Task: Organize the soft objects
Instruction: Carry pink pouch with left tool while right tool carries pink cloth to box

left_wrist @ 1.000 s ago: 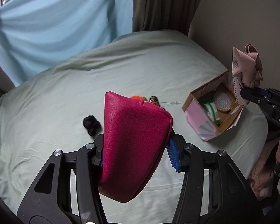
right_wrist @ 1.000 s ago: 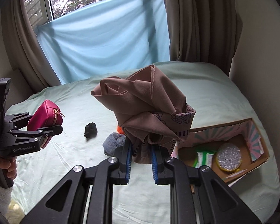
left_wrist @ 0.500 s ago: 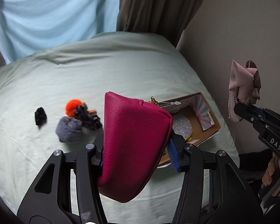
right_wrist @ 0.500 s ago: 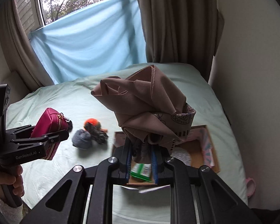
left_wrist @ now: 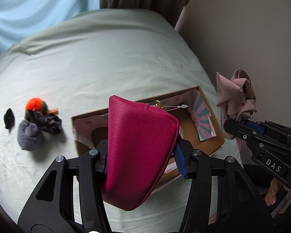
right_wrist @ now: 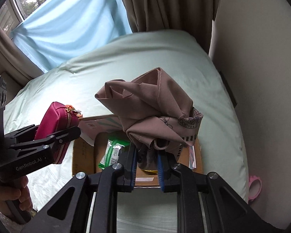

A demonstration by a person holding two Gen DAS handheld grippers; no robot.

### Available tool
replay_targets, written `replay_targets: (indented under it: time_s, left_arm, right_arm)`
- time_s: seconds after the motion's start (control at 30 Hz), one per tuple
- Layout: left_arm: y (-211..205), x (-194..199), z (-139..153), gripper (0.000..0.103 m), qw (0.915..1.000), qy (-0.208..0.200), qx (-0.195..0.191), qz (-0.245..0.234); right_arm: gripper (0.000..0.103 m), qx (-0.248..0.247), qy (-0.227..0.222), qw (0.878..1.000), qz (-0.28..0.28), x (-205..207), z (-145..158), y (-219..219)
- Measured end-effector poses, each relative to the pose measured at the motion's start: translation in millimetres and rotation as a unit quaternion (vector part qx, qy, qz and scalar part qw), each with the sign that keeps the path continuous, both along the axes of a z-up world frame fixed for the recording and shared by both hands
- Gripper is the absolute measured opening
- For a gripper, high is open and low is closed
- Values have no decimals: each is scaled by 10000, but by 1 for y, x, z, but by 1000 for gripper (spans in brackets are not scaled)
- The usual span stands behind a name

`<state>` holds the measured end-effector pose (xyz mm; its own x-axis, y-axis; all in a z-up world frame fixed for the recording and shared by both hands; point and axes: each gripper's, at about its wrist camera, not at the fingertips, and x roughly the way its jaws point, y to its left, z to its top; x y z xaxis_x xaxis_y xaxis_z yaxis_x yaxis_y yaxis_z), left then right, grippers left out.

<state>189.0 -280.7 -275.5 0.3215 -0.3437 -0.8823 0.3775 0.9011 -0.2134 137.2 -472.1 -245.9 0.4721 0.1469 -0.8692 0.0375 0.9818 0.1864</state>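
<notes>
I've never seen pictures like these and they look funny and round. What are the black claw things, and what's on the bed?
The black things are hand tools, not a robot. A person holds one claw in each hand, and you can see a hand on one handle. Each claw has a wide round-lens camera looking along its fingers, so there is one picture from each.

In the left claw's picture, the left claw is squeezing a pink zip pouch. In the right claw's picture, the right claw pinches a bunched brownish-pink cloth.

Both hang over an open cardboard box on a bed with a pale green sheet. A green packet lies in the box.

On the sheet beside the box are a grey fuzzy thing, an orange pom-pom, a dark scrunched fabric piece and a small black lump.
</notes>
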Motion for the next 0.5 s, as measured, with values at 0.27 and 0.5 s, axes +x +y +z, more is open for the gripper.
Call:
replay_targets:
  time_s: [0.27, 0.5]
  left_arm:
    - [-20, 24, -73, 48, 9971, 693, 317, -82]
    - [-35, 37, -104, 47, 9920, 1124, 551, -150]
  right_arm:
    - [16, 340, 646, 9973, 9, 37, -56, -3]
    - [17, 513, 1176, 9917, -81, 60, -92, 3]
